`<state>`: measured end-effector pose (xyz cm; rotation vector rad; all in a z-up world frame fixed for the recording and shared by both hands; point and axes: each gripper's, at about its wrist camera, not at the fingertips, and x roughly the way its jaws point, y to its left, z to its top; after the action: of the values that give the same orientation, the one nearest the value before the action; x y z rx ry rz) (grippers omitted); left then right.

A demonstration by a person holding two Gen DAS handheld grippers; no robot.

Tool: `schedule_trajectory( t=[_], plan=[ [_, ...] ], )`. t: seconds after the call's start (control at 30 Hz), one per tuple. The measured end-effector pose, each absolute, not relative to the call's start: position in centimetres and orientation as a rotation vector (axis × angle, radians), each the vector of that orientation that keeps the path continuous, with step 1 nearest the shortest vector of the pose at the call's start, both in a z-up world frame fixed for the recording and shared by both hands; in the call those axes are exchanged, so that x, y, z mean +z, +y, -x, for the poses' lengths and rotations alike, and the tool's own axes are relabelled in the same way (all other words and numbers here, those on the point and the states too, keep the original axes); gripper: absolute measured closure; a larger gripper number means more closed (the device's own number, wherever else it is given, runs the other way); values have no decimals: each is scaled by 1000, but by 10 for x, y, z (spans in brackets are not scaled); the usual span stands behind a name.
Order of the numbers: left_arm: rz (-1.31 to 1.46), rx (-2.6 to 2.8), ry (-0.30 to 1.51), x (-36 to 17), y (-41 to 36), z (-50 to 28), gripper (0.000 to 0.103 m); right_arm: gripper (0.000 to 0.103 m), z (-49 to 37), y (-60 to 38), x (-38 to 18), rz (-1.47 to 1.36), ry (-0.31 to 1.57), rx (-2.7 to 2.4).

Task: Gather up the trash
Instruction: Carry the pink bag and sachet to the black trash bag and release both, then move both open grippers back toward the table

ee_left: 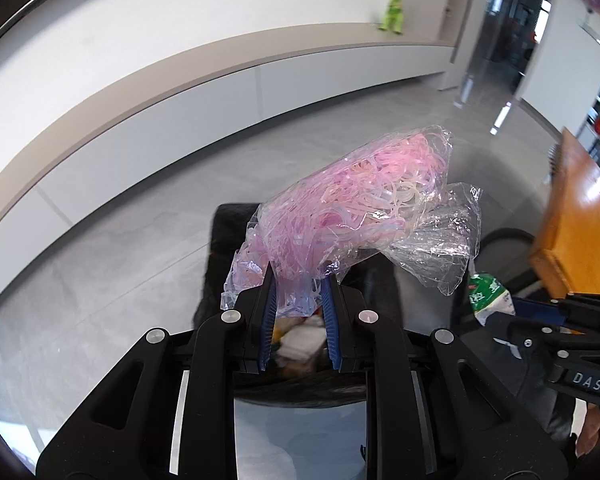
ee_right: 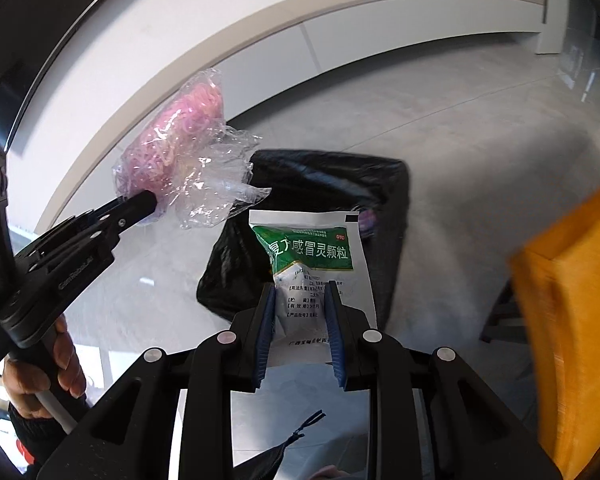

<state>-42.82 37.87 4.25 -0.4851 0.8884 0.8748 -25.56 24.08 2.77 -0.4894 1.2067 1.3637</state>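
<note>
Grey tiled floor [ee_left: 120, 240], white wall cabinet [ee_left: 180, 120]. Black bin bag [ee_right: 320, 184], contents blurred. Left gripper [ee_left: 298, 280] jaws clamped on plastic bag [ee_left: 360, 200]; right gripper [ee_right: 300, 292] jaws on sachet [ee_right: 312, 248].

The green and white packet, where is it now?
The green and white packet is pinched in the right claw, above the black trash bag on the floor.

I read this as a home living room or lobby-like interior: pale grey floor tiles [ee_left: 100, 248], a long low white cabinet [ee_left: 180, 120] across the upper left, a small green toy figure [ee_left: 394, 10] standing on it, and an orange wooden table [ee_left: 580, 224] at right.
</note>
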Motion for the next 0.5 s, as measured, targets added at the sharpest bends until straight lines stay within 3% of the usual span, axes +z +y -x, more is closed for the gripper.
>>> schedule_trajectory(
  t=[0.1,0.13,0.17,0.2,0.23,0.27,0.5],
  plan=[
    [515,915,889,38,387,449,82,76,271,265,18,523,1232,1388],
    [525,932,892,36,390,456,80,65,275,272,13,554,1239,1382],
    [526,946,898,35,391,460,80,34,282,281,9,599,1246,1355],
    [528,971,908,34,391,462,70,25,285,276,8,607,1234,1333],
    [529,993,909,34,393,461,29,24,285,276,8,596,1217,1323],
    [525,1044,913,35,395,465,3,24,289,280,8,597,1212,1320],
    [520,1094,862,41,398,469,6,24,287,271,16,584,1188,1328]
  ],
)
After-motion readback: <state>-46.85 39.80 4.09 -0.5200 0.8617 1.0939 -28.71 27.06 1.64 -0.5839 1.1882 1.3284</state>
